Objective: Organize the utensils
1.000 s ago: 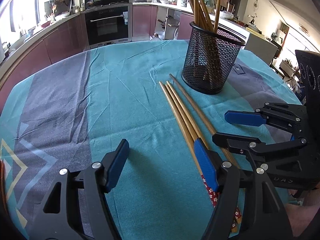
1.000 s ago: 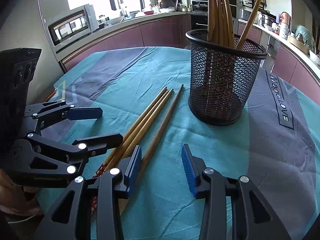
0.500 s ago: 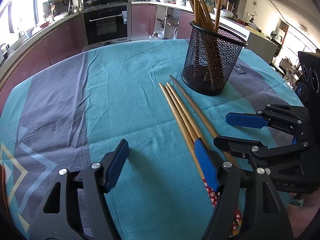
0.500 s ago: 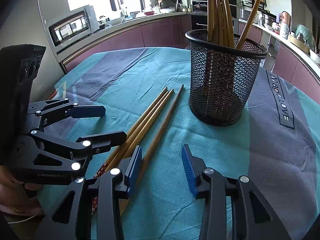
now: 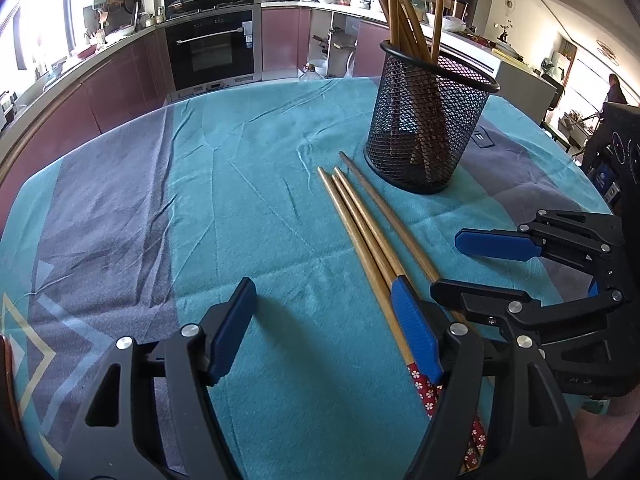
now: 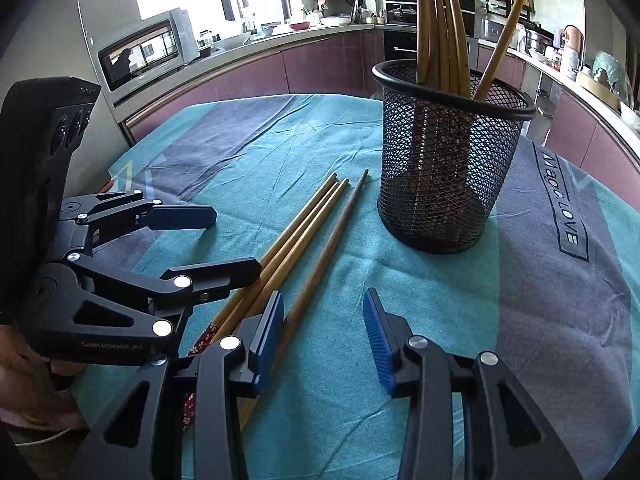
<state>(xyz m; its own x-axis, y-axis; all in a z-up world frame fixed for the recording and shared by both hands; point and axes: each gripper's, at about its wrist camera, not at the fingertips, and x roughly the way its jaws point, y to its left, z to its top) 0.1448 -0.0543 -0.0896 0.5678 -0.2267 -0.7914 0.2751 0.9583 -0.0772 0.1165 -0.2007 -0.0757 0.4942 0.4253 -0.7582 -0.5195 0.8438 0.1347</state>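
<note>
Three wooden chopsticks lie side by side on the teal tablecloth, tips towards a black mesh holder that has several chopsticks standing in it. They also show in the right wrist view, with the holder beyond. My left gripper is open and empty, its right finger over the chopsticks' decorated handle ends. My right gripper is open and empty, its left finger beside the rightmost chopstick. Each gripper shows in the other's view, the right and the left.
The round table's cloth has grey bands and wrinkles. Kitchen cabinets and an oven stand behind the table. A microwave sits on the counter at the left.
Both grippers have crept slightly forward along the chopsticks. The chopsticks and holder have not moved.
</note>
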